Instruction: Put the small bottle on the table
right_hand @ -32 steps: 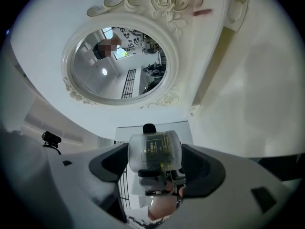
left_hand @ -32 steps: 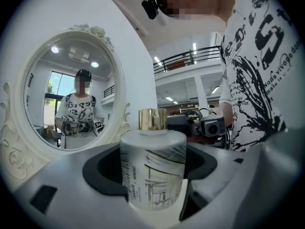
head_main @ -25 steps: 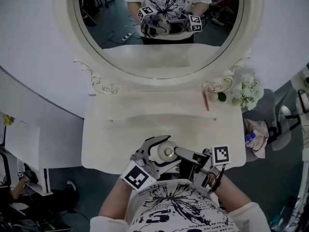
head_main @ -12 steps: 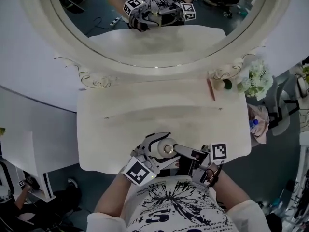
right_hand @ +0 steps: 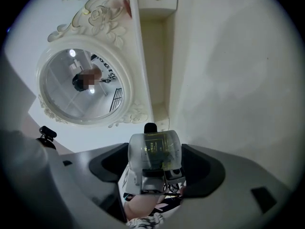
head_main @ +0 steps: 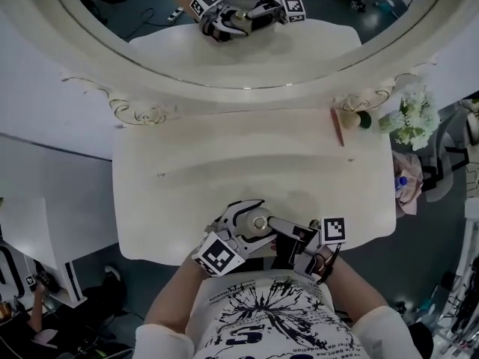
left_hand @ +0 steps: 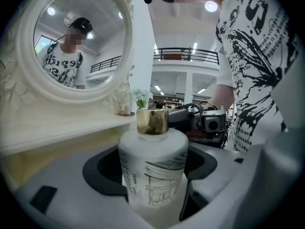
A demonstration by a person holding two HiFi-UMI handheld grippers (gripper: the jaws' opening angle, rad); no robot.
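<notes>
**Head view:** Illumination is even and diffuse, and colour is muted. The table (head_main: 224, 163) ahead of the left gripper (head_main: 253, 217) and right gripper (head_main: 274, 225) is the brightest zone. A faint, soft-edged shadow lies just ahead of the jaws. Straight edges bow toward the frame border.

**Left gripper view:** Ceiling lamps beyond the jaws register as blown-out spots. The small bottle (left_hand: 152, 171) between the jaws is sharp. Jaw surfaces nearest the lens are blurred.

**Right gripper view:** The tabletop to the right of the jaws is washed out. The frame corners are black, and barrel distortion is strong.
</notes>
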